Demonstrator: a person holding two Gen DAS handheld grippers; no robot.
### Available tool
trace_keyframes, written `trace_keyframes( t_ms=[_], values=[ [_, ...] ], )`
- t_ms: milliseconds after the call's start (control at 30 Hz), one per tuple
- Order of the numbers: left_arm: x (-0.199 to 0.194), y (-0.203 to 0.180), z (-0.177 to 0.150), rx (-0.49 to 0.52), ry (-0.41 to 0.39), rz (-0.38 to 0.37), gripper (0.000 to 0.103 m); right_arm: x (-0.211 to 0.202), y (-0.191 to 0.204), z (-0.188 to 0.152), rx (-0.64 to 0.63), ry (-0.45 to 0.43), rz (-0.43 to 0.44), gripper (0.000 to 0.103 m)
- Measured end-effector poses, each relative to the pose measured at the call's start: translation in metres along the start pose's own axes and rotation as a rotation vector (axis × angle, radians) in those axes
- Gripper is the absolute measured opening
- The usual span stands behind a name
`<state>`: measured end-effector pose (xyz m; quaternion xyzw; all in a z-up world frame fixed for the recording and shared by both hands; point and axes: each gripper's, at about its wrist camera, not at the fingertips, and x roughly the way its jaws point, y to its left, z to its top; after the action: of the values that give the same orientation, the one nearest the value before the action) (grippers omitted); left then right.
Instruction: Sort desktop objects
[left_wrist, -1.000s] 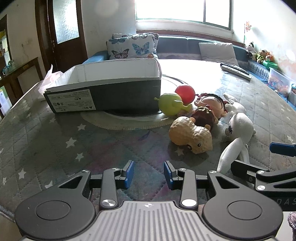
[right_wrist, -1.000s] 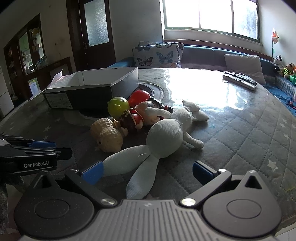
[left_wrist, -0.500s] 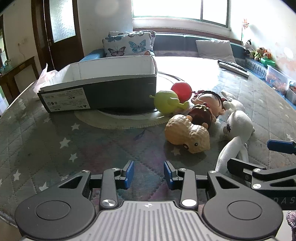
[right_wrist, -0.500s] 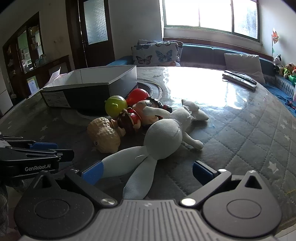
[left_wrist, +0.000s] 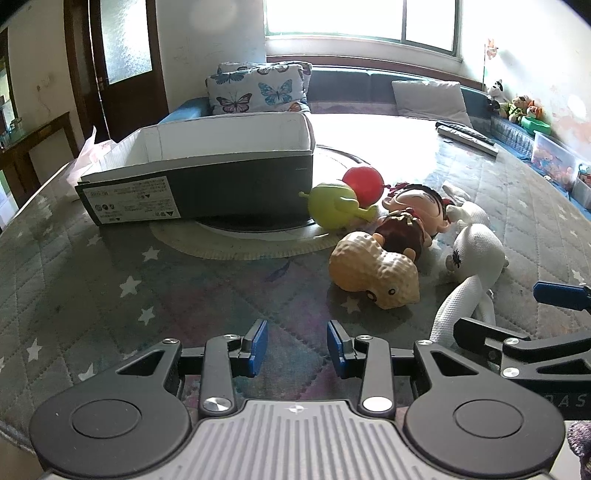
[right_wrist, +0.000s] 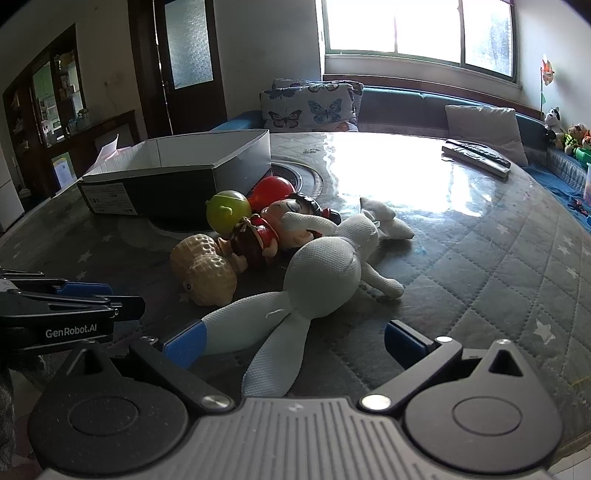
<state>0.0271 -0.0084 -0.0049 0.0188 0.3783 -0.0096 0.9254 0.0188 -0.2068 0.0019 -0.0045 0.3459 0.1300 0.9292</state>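
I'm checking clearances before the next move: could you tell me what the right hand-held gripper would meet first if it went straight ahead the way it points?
Most likely the white knitted plush rabbit: its long ears already lie between the open right hand-held gripper.

1. Your right gripper (right_wrist: 293, 341) has its jaws spread wide; blue pads either side of the white knitted plush rabbit's (right_wrist: 325, 273) long ears, not pressing on them.
2. Rabbit lies on the grey quilted star-print table cover (right_wrist: 498, 266), head toward you.
3. Left of it: tan peanut-shaped toy (right_wrist: 203, 269), touching a brown-dressed cartoon doll w/ black hair (right_wrist: 280, 225).
4. Behind the doll: yellow-green round toy (right_wrist: 228, 211) & red ball (right_wrist: 271, 188), both just beside the open dark cardboard box w/ white inside (right_wrist: 177, 173).
5. Your left gripper (right_wrist: 92, 295) shows at frame's left edge, side-on.
6. Black remote controls (right_wrist: 476, 155) far right, well apart from the toys.
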Motion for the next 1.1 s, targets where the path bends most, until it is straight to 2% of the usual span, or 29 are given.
trace_keyframes(
  t_ms=[433, 533, 733, 967, 1100],
  values=[
    [-0.01, -0.012, 0.013, 0.034, -0.035, -0.048, 0.038, 0.0, -0.02, 0.006, 0.028, -0.014, -0.004, 0.102],
    [-0.013, -0.018, 0.018, 0.047, -0.045, -0.069, 0.038, -0.001, -0.026, 0.009, 0.039, -0.02, -0.012, 0.098],
    [-0.01, -0.034, 0.025, 0.095, -0.041, -0.15, 0.038, 0.004, -0.048, 0.017, 0.103, -0.023, -0.025, 0.093],
    [-0.005, -0.057, 0.032, 0.153, -0.033, -0.28, 0.038, 0.015, -0.068, 0.033, 0.174, -0.016, 0.023, 0.085],
    [0.005, -0.069, 0.036, 0.182, -0.014, -0.334, 0.038, 0.026, -0.07, 0.043, 0.186, -0.006, 0.061, 0.084]
  ],
)
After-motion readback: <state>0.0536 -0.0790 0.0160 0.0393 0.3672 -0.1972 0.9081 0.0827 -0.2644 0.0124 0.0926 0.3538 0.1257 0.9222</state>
